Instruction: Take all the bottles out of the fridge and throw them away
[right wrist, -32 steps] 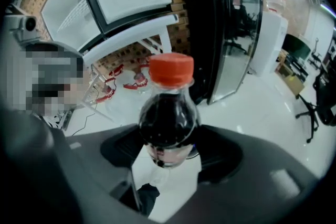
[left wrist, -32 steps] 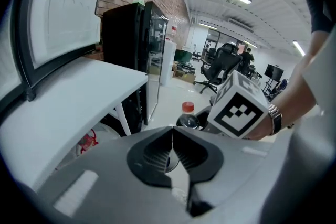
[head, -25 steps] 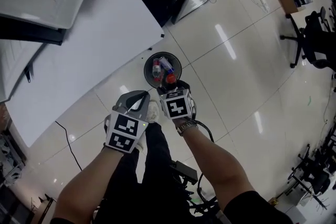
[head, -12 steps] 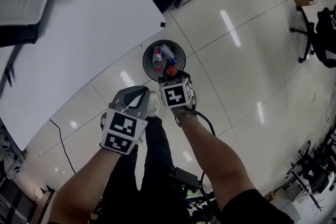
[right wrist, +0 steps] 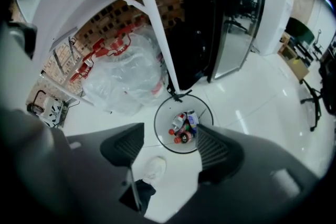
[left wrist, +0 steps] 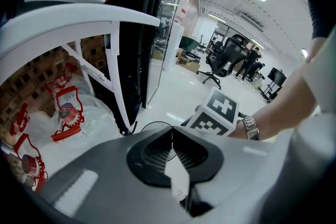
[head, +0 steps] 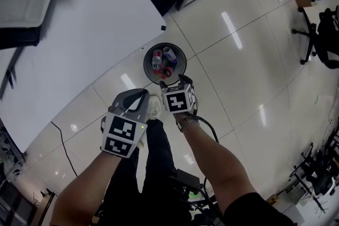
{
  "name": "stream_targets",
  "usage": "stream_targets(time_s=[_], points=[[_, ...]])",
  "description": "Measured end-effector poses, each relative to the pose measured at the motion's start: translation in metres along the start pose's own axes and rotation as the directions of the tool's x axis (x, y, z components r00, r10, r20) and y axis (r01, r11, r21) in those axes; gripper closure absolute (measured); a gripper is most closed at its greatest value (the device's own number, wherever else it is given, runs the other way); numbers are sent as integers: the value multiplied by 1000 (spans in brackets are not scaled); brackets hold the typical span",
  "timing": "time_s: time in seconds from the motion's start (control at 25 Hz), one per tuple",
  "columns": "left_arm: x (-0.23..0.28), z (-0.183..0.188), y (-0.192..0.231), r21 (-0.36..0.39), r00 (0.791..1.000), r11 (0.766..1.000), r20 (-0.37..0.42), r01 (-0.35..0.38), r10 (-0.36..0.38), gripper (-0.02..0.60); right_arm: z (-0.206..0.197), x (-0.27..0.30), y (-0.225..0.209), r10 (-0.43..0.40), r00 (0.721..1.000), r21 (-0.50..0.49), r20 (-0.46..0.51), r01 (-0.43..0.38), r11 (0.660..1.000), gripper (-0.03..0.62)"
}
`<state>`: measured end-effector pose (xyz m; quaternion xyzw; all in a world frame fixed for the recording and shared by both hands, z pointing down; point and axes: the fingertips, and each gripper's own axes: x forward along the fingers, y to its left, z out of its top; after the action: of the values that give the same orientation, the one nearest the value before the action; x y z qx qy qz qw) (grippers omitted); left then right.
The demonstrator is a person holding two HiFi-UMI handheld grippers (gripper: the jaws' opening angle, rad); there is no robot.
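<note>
On the glossy white tiled floor, just off the corner of a large white table (head: 90,34), stands a round black wire-rimmed waste bin (head: 145,65). Several plastic bottles (head: 161,61) with red caps and coloured labels lie heaped inside it, toward the middle of the bin's floor.

The right gripper (head: 174,83) hangs over the near rim of the bin, its marker cube facing up. In the right gripper view its jaws are released and stand wide apart (right wrist: 169,136), and they frame the bin (right wrist: 155,123) and the bottles (right wrist: 184,127) directly below. A white shoe (right wrist: 149,168) shows on the tiles between the jaws, nearer than the bin.

The left gripper (head: 142,95) is held beside the right one, on the person's side of the bin and clear of its rim. Its jaws are clenched, pad against pad (left wrist: 171,134).

Behind the bin, a tall black glass-door fridge (right wrist: 210,18) stands past the table's leg. Clear plastic bags with red printing (right wrist: 126,76) lie piled under the table. A black office chair (left wrist: 226,57) stands well apart across the floor.
</note>
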<state>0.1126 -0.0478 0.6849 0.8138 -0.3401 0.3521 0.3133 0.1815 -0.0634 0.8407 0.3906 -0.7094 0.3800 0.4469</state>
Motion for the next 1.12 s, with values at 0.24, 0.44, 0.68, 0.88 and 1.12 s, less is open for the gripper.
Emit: stream_targets(time_s=[0.24,0.44,0.68,0.88,1.12], points=[[-14,4,-5,7,1000,1000,16,-16,16,577,-6,-20,10,16,1000,-1,12,-16,1000,295],[-39,4,-11,18,999,999,30,-33,32,577,-9,-40,22,37,999,-31,19,-36,999,295],[-69,-19,-19,23,998,998,23,-50,50,577,-35,-45,39,74,997,-96,-31,-77,992,295],[-83,-37,-19,-2,998,998,26,-59,59,577,-32,-60,53,70,998,-113,-8,-70,991,295],[-105,-19,-19,8,993,997,93,-76,75,577,-11,-95,63,36,998,-153,57,-27,988,341]])
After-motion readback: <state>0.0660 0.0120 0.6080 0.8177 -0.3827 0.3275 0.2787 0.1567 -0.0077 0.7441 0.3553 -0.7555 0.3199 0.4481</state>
